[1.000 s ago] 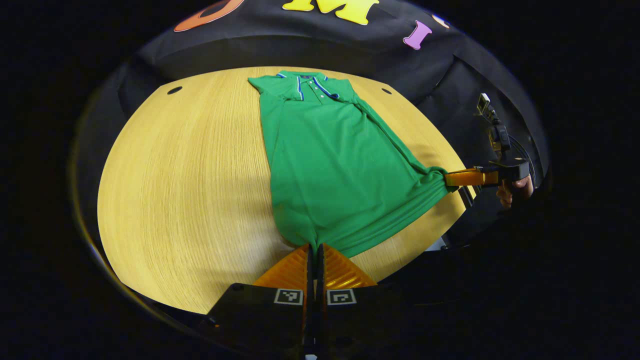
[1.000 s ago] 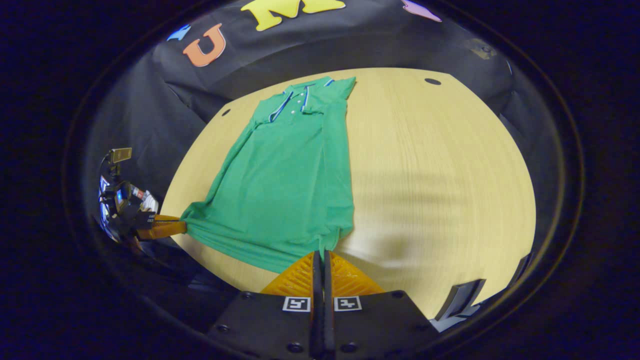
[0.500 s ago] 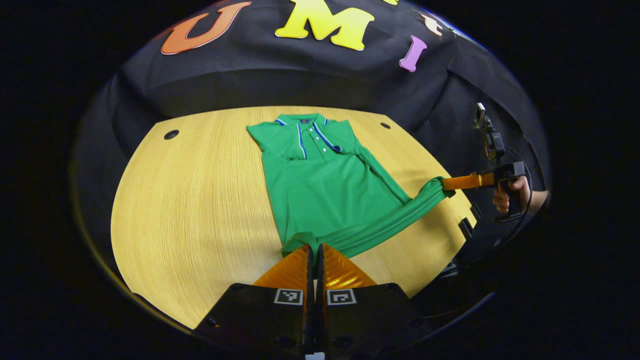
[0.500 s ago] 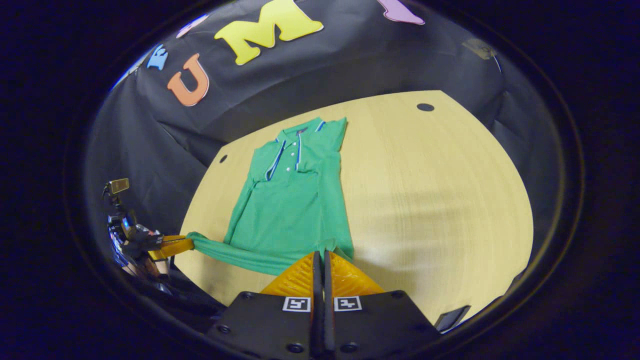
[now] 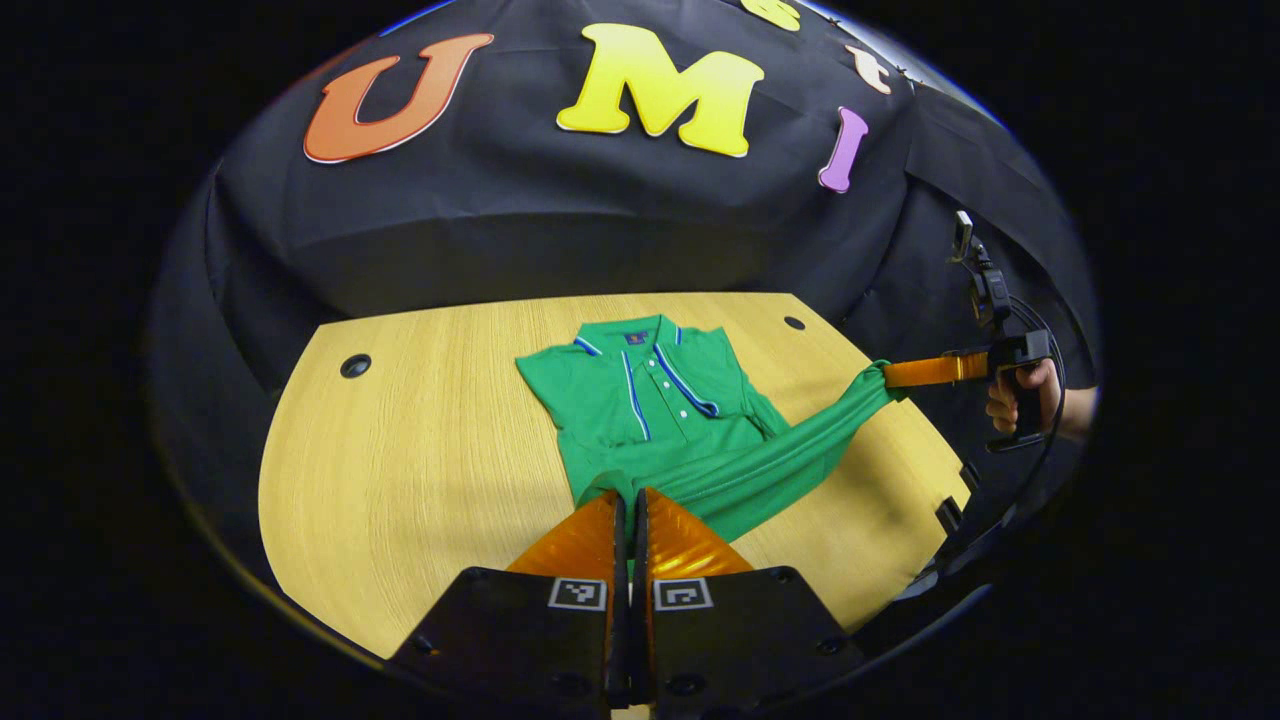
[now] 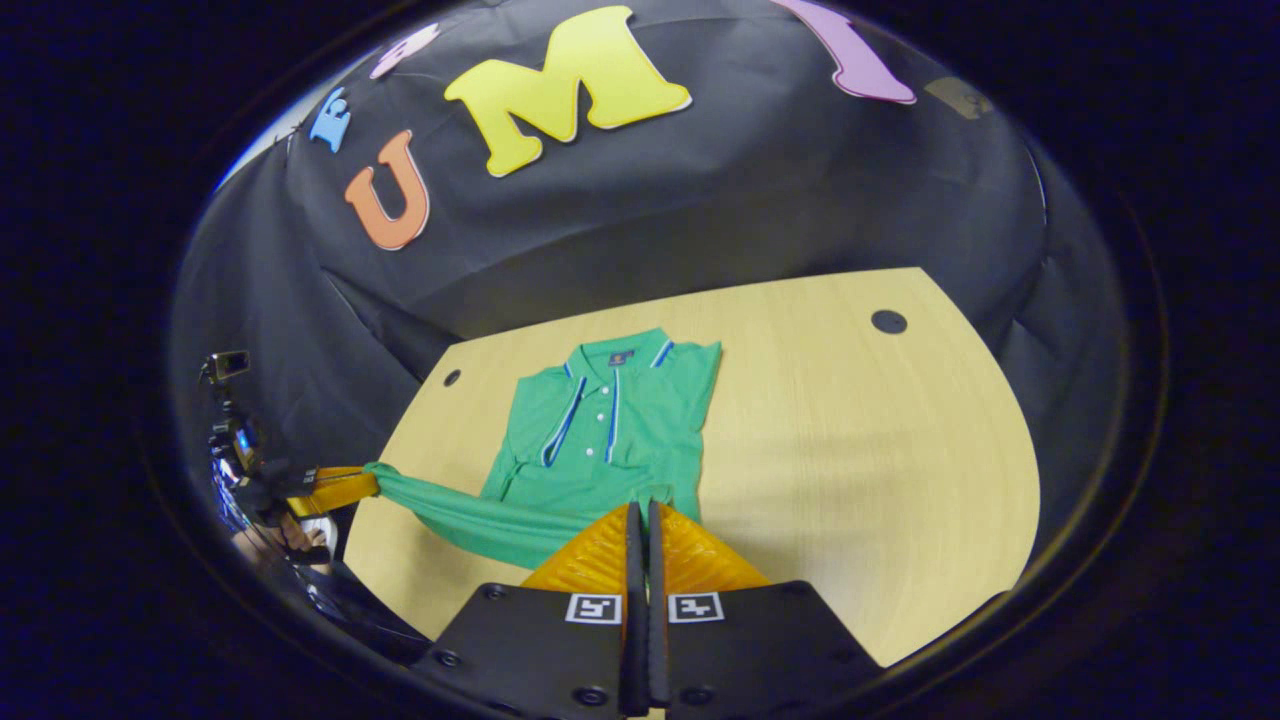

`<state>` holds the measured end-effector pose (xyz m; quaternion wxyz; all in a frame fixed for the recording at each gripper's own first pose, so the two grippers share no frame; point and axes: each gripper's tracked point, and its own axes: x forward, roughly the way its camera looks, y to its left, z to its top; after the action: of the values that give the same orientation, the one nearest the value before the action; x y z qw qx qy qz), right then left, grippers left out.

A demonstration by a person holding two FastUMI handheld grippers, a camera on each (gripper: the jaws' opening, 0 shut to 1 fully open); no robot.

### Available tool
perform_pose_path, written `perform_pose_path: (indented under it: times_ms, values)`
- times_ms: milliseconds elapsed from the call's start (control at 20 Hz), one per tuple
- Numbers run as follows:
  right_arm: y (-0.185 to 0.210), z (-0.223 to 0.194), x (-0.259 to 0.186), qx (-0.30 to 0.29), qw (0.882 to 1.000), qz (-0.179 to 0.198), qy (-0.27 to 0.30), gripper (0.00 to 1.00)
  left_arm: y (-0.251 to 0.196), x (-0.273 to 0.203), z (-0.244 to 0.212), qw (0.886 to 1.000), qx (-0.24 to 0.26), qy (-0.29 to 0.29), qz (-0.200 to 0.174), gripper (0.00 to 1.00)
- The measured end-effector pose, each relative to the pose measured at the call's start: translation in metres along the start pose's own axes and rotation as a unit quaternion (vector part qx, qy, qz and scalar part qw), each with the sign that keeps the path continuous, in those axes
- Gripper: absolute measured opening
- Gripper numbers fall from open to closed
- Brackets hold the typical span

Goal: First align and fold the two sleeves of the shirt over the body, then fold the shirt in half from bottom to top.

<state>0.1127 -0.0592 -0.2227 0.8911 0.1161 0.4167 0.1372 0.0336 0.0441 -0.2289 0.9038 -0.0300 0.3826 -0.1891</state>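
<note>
Left gripper view: shirt [image 5: 655, 400] collar far, hem near.

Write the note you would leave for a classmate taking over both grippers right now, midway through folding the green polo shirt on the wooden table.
Left gripper: shut on one hem corner of the green polo shirt.
Right gripper: shut on the other hem corner.
Shirt: collar end flat on the light wooden table, hem lifted and stretched between the grippers.
Done: sleeves look folded over the body.
Left: carry the hem to the collar, lay it flat, release.
</note>
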Motion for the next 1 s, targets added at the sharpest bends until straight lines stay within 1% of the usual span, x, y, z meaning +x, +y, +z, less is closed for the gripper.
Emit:
perform_pose_path:
  times_ms: [50, 100, 150, 200, 250, 300, 500, 550, 600, 800, 850, 1000]
  values:
    - [0.002, 0.012, 0.005, -0.001, 1.000, 0.000, -0.007, 0.02, 0.006, 0.004, 0.010, 1.000, 0.000, -0.006, 0.004, 0.04]
    - [0.003, 0.022, 0.010, -0.001, 1.000, 0.001, -0.012, 0.02, 0.012, 0.009, 0.021, 1.000, -0.001, -0.012, 0.009, 0.04]
    - [0.004, 0.031, 0.014, 0.000, 1.000, 0.002, -0.015, 0.06, 0.016, 0.014, 0.029, 1.000, -0.005, -0.017, 0.012, 0.04]
    - [0.006, 0.040, 0.019, 0.003, 1.000, 0.002, -0.017, 0.03, 0.021, 0.021, 0.037, 1.000, -0.011, -0.019, 0.014, 0.04]
    - [0.007, 0.048, 0.024, 0.008, 1.000, 0.003, -0.021, 0.03, 0.024, 0.027, 0.043, 0.999, -0.018, -0.021, 0.017, 0.04]
    - [0.007, 0.057, 0.030, 0.011, 1.000, 0.002, -0.026, 0.00, 0.028, 0.032, 0.050, 0.999, -0.024, -0.023, 0.018, 0.04]
    - [0.006, 0.094, 0.055, 0.000, 0.999, -0.005, -0.047, 0.02, 0.038, 0.059, 0.080, 0.998, -0.049, -0.040, 0.020, 0.04]
    - [0.005, 0.101, 0.061, 0.000, 0.999, -0.006, -0.050, 0.06, 0.041, 0.064, 0.086, 0.997, -0.054, -0.041, 0.021, 0.04]
    - [0.002, 0.109, 0.067, -0.001, 0.999, -0.009, -0.054, 0.02, 0.044, 0.072, 0.092, 0.997, -0.054, -0.042, 0.023, 0.04]
    - [-0.007, 0.136, 0.097, -0.012, 0.997, -0.019, -0.071, 0.02, 0.060, 0.102, 0.116, 0.996, -0.052, -0.055, 0.039, 0.04]
    - [-0.006, 0.142, 0.104, -0.007, 0.997, -0.015, -0.076, 0.02, 0.064, 0.108, 0.121, 0.996, -0.046, -0.055, 0.047, 0.03]
    - [-0.013, 0.151, 0.124, -0.004, 0.996, -0.020, -0.083, 0.02, 0.072, 0.126, 0.134, 0.996, -0.031, -0.068, 0.054, 0.04]
